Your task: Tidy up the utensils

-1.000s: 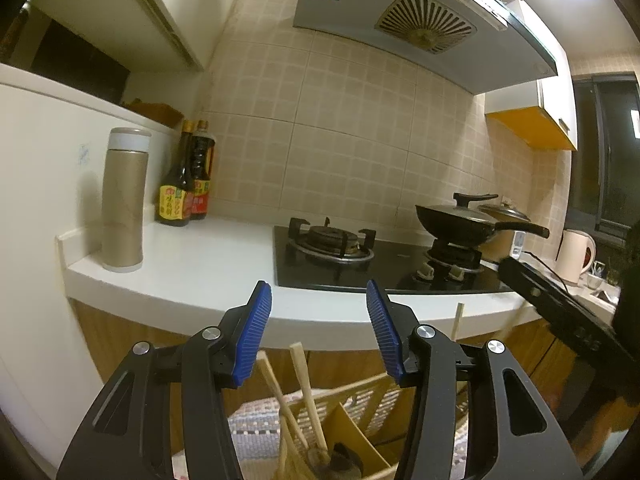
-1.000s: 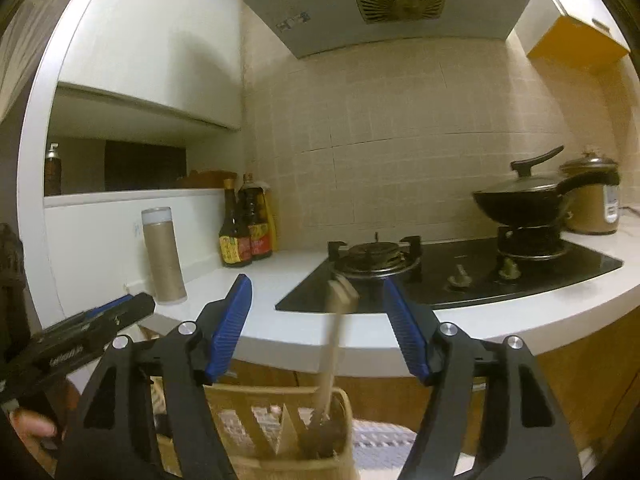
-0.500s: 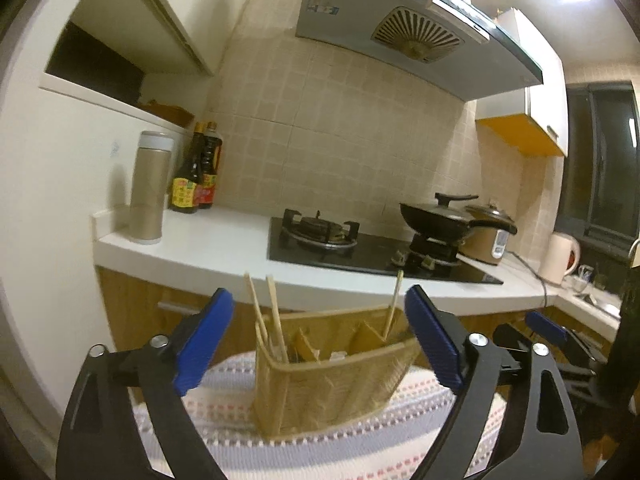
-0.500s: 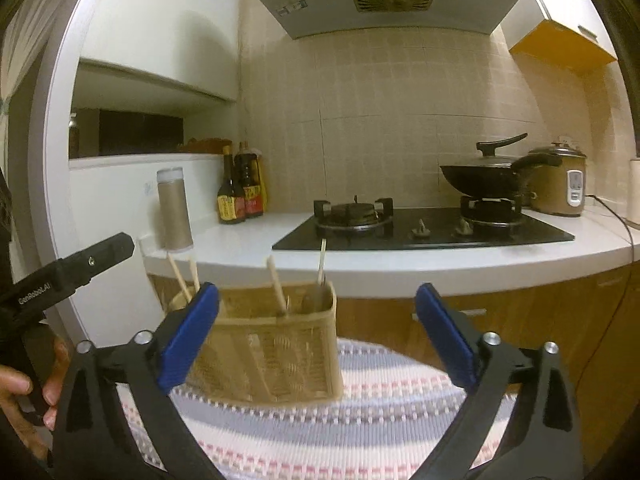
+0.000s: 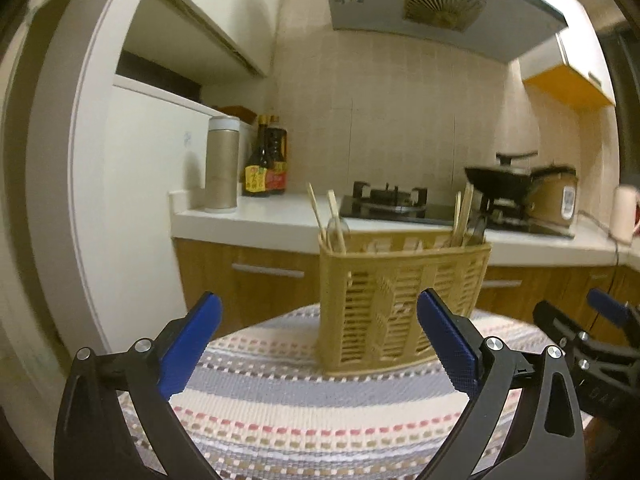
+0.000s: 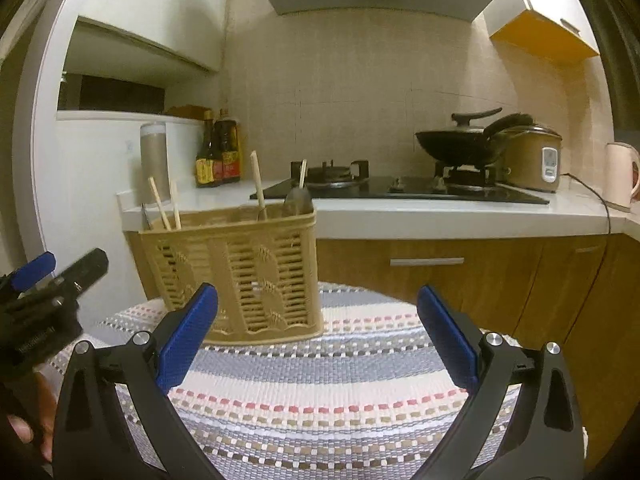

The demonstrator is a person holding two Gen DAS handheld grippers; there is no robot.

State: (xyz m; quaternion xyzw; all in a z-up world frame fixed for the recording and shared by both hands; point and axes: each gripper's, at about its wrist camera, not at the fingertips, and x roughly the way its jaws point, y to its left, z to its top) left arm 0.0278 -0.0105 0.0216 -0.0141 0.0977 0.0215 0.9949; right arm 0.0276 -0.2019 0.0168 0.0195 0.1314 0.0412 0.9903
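Both the left gripper point(image 5: 318, 342) and the right gripper point(image 6: 318, 336) have just spread their fingers wide, nothing between them. The woven utensil basket point(image 5: 402, 304) stands on the striped bench cloth point(image 6: 340, 392), at twelve o'clock, chopsticks point(image 6: 258, 184) upright inside. The drop looks finished; next comes finding any stray utensil.

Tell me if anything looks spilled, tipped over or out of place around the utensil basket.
Nothing stands out. The basket stands upright on the striped cloth, chopsticks lean inside it, and both open grippers, left and right, hold nothing.
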